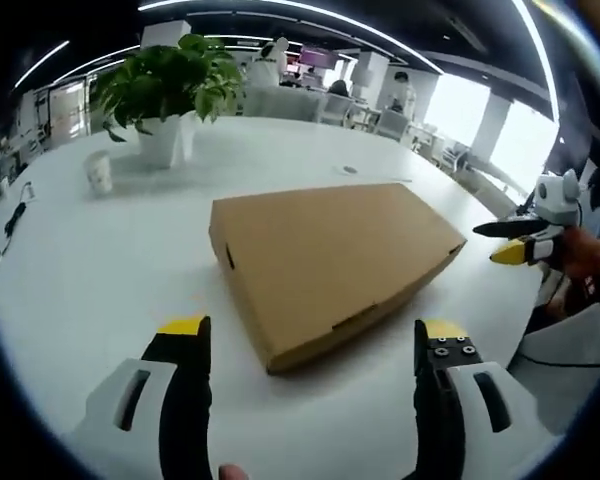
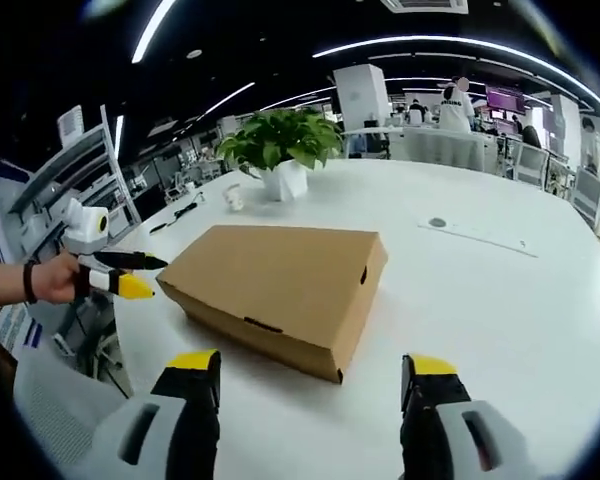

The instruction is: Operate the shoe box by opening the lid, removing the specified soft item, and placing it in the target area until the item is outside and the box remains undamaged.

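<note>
Two spread tools, lid shut: opening not begun. Left gripper view: left tool [image 1: 315, 335] hangs short of the flat brown cardboard shoe box [image 1: 335, 260] on the white table [image 1: 100, 270]. Right gripper view: right tool [image 2: 310, 372], spread, faces the box's corner; next, catch the lid edge.

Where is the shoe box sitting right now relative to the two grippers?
The shoe box, lid shut, lies flat on the white table, ahead of the left gripper and the right gripper, which both stand open and apart from it; a potted plant stands beyond.
</note>
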Demonstrator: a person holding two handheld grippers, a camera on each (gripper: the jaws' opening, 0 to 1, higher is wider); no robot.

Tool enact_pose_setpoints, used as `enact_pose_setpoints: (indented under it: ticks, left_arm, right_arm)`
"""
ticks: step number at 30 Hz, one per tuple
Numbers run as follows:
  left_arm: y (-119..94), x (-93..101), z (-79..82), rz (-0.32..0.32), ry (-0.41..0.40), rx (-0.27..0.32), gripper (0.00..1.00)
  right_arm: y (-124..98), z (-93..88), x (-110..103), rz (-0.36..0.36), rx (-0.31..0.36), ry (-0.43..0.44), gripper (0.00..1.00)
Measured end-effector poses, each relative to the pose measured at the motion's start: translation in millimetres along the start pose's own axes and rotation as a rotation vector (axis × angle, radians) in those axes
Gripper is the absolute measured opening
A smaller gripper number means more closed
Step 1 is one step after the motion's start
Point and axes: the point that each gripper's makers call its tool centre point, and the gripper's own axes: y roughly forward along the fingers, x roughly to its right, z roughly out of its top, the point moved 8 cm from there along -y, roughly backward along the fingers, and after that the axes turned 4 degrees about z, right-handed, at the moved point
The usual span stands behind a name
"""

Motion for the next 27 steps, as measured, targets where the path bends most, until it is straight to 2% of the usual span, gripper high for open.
enact_pose_setpoints:
  ticks: [5, 9, 12, 15, 19, 21, 27]
  left_arm:
    - [14, -1.6, -1.2, 0.0, 0.013, -0.022, 0.79]
    - [22, -3.2, -0.7, 0.0, 0.021, -0.032, 0.77]
    - [27, -4.5, 1.2, -0.003, 0.022, -0.035, 0.76]
    - [30, -3.8, 2.2, -0.013, 0.047, -0.048, 0.78]
    - [32, -1.8, 2.8, -0.031, 0.082, -0.061, 0.77]
    - [32, -1.3, 3.2, -0.028, 0.094, -0.066, 0.77]
    - [30, -1.4, 2.7, -0.039, 0.096, -0.059, 0.75]
  right_arm:
    - [16, -1.1, 9, 0.007, -0.025, -0.021, 0.68]
    - [26, -1.8, 6, 0.027, -0.038, -0.037, 0.62]
    - [32, -4.1, 6, 0.037, -0.053, -0.039, 0.61]
    - [36, -3.9, 6, 0.04, -0.05, -0.046, 0.58]
    - [40, -2.4, 7, 0.042, -0.043, -0.06, 0.48]
    - [43, -1.3, 4, 0.07, -0.042, -0.068, 0.44]
    - [43, -1.7, -1, 0.062, -0.039, -0.081, 0.43]
